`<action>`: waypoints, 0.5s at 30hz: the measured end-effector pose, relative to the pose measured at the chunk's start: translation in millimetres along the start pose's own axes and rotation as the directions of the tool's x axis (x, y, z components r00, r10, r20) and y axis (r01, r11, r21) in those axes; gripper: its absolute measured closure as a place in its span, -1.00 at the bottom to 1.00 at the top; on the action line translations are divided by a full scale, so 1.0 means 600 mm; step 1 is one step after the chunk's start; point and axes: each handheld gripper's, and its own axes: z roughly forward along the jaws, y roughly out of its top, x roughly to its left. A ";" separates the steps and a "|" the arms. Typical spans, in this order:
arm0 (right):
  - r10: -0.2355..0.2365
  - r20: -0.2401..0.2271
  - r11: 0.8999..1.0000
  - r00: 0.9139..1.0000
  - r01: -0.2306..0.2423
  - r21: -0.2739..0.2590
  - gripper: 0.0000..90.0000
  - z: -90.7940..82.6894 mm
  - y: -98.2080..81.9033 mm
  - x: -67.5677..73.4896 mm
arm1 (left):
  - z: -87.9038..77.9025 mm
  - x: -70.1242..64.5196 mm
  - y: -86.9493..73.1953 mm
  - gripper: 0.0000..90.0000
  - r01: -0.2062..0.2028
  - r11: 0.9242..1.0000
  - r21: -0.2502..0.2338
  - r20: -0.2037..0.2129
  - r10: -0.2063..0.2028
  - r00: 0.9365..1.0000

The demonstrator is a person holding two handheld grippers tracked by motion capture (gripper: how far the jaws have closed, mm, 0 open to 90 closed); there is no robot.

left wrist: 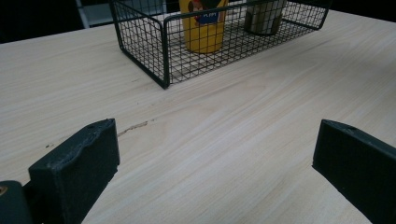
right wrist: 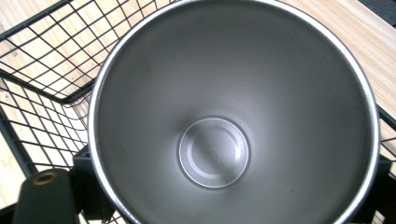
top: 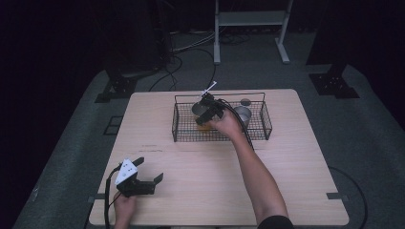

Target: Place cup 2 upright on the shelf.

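A black wire basket (top: 217, 137) stands at the far middle of the wooden table (top: 286, 181). My right gripper (top: 206, 114) reaches into the basket's left part, jaws on either side of a steel cup (top: 199, 109). In the right gripper view the cup (right wrist: 233, 93) is seen from above, open and empty, with a black finger (right wrist: 86, 189) against its outer wall. A yellow labelled container (left wrist: 203, 28) stands in the basket (left wrist: 140, 42) just in front of that hand. My left gripper (top: 150, 168) rests open near the front left, jaws wide over bare wood (left wrist: 215, 154).
A second steel cup (top: 242, 114) stands in the basket's right half, also seen in the left gripper view (left wrist: 264, 16), with a dark round disc (top: 245, 101) behind it. Cables and metal stand legs (top: 217, 47) lie on the floor beyond the table.
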 end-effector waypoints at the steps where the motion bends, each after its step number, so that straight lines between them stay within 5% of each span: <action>1: -0.002 0.000 1.000 1.000 0.002 0.000 -0.69 0.000 0.000 0.001 | 0.000 0.000 0.000 -1.00 0.000 1.000 0.000 0.000 0.000 1.000; 15: 0.007 -0.017 1.000 1.000 -0.007 -0.010 -0.75 -0.003 -0.003 0.000 | 0.000 0.000 0.000 -1.00 0.000 1.000 -0.001 0.000 0.000 1.000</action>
